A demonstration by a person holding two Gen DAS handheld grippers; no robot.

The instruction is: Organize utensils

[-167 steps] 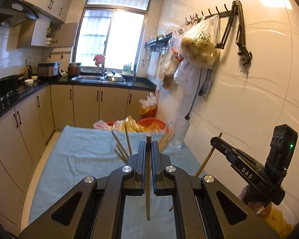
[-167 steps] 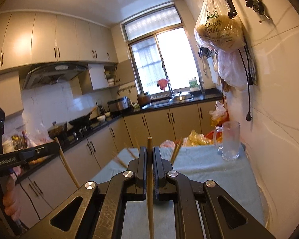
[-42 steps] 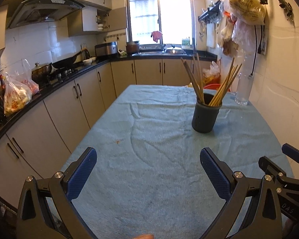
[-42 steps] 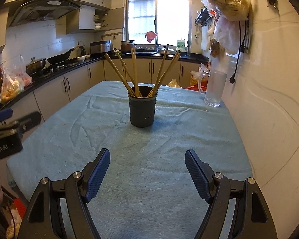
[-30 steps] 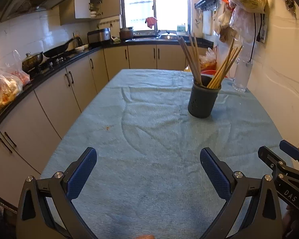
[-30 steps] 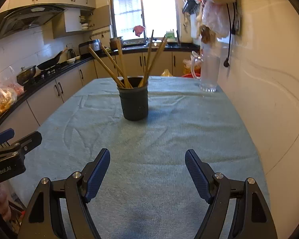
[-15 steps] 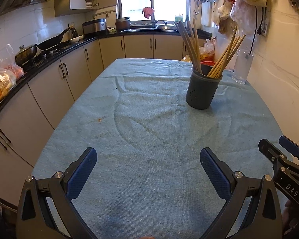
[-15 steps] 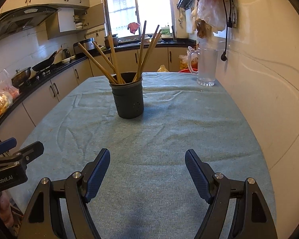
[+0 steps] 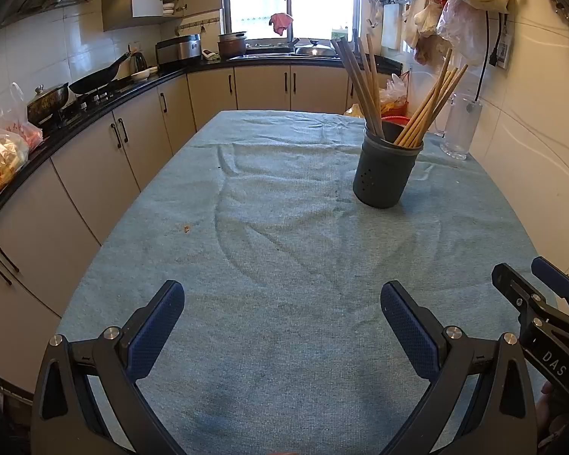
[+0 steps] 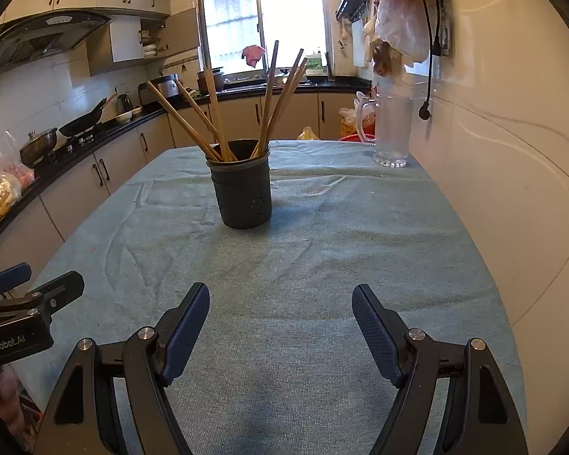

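The table, covered by a blue-green cloth, fills both views, and no loose utensil shows anywhere on the visible cloth. On it stands a dark holder, upright, toward the far half and nearer the wall side; a clear glass jug stands beyond it by the wall. The chopsticks are all inside the holder, splayed in two leaning bunches, their long axes rising up and outward from the rim.

From the left tool the holder lies ahead and off to the right; from the right tool it lies ahead and only slightly left of centre, so the right one looks the better lined up and probably the nearer. Both tools hang low at the near edge, well apart from the holder, fingers spread wide and holding nothing.

With every chopstick seen already in the holder, the sorting looks finished or close to it.
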